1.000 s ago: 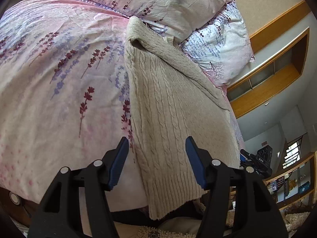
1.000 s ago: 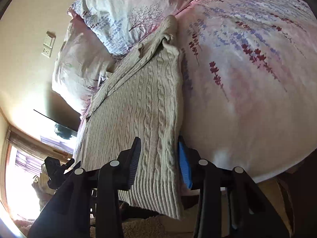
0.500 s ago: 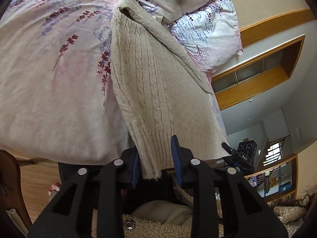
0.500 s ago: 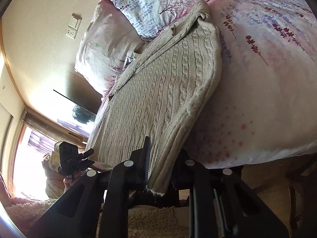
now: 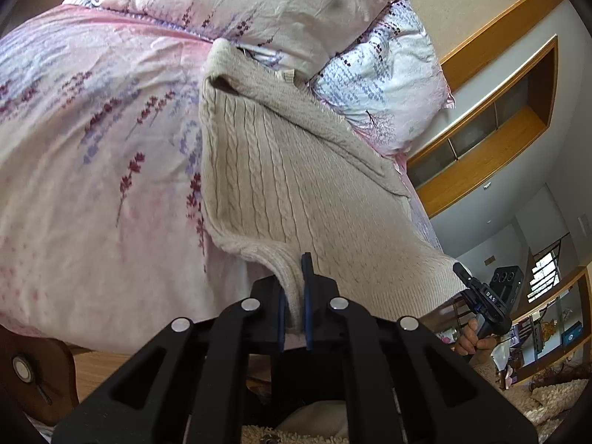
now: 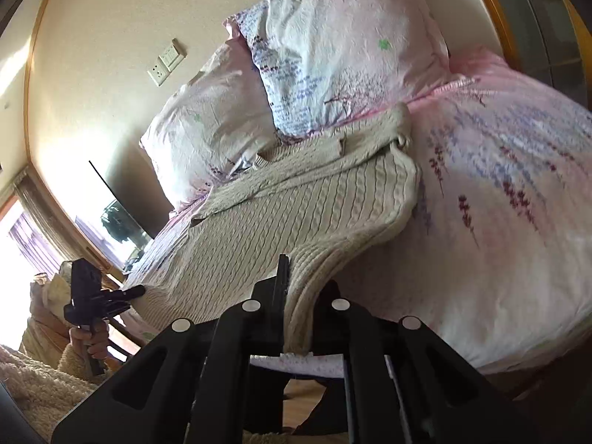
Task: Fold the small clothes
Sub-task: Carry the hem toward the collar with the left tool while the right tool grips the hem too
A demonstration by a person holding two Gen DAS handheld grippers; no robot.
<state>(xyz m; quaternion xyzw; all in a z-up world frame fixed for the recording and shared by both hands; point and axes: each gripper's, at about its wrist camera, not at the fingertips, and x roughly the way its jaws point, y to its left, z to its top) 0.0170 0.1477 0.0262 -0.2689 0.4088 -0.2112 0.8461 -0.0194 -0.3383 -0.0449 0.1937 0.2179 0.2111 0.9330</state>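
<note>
Beige cable-knit sweater (image 5: 296,185) lies on pink floral bed cover (image 5: 92,185), near pillows (image 6: 333,55). Left tongs (image 5: 294,296) and right tongs (image 6: 301,296) each pinch ribbed hem corner.

the cable-knit sweater (image 5: 296,192) hem corners vanish between each gripper's clamped fingers; beside the sweater, the floral duvet (image 6: 518,192) print is motion-blurred.

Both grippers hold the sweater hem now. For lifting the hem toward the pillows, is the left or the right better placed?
Neither alone, probably. The left gripper and the right gripper are each shut on a bottom corner of the sweater, so both should likely carry the hem toward the pillows together.
</note>
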